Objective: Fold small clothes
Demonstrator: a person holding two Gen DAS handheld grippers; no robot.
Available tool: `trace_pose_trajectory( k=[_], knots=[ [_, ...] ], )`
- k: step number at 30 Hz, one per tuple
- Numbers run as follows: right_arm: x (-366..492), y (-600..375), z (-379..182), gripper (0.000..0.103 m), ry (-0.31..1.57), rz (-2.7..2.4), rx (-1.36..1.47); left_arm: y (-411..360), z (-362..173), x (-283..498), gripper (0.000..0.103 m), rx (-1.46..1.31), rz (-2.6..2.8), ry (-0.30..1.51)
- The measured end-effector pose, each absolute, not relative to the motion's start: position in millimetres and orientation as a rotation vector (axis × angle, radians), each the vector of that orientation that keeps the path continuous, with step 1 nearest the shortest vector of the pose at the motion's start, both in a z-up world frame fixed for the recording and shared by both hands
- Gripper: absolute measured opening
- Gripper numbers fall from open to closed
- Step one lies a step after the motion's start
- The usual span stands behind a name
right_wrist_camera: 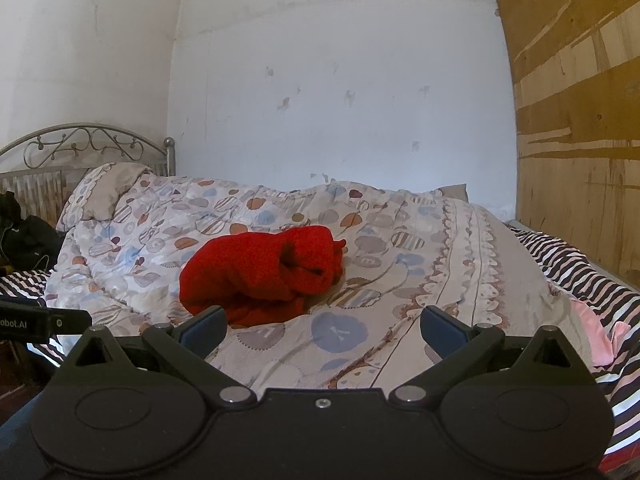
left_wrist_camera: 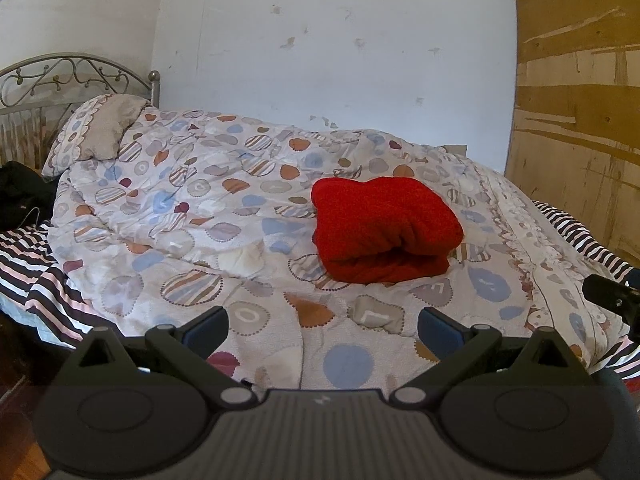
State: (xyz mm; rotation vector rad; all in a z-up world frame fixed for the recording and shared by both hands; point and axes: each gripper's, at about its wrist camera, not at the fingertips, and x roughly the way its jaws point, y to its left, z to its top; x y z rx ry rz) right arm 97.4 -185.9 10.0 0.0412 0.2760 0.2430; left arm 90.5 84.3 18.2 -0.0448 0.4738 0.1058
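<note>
A red garment (left_wrist_camera: pixel 384 230) lies folded in a thick bundle on the patterned quilt (left_wrist_camera: pixel 208 216), right of middle in the left wrist view. In the right wrist view the red garment (right_wrist_camera: pixel 264 274) sits left of middle on the quilt (right_wrist_camera: pixel 400 280), its open end facing right. My left gripper (left_wrist_camera: pixel 322 326) is open and empty, held back from the bundle above the quilt's near part. My right gripper (right_wrist_camera: pixel 322 328) is open and empty, its left finger just in front of the bundle's near edge.
A pillow (left_wrist_camera: pixel 96 132) and metal headboard (left_wrist_camera: pixel 68 76) stand at the far left. A black item (left_wrist_camera: pixel 22 196) lies on the striped sheet (left_wrist_camera: pixel 36 272) at left. A wooden panel (left_wrist_camera: pixel 580 112) stands at right. The other gripper's tip (left_wrist_camera: pixel 612 294) shows at the right edge.
</note>
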Motion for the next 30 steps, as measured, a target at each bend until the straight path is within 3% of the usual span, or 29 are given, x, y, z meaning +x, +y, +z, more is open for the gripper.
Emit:
trace_pose_trajectory(
  k=[30],
  knots=[
    [96.4,-183.0,8.8,0.103,0.282,0.246,0.044,85.2,17.8,89.9,0.103,-0.04,0.107,0.475]
  ],
)
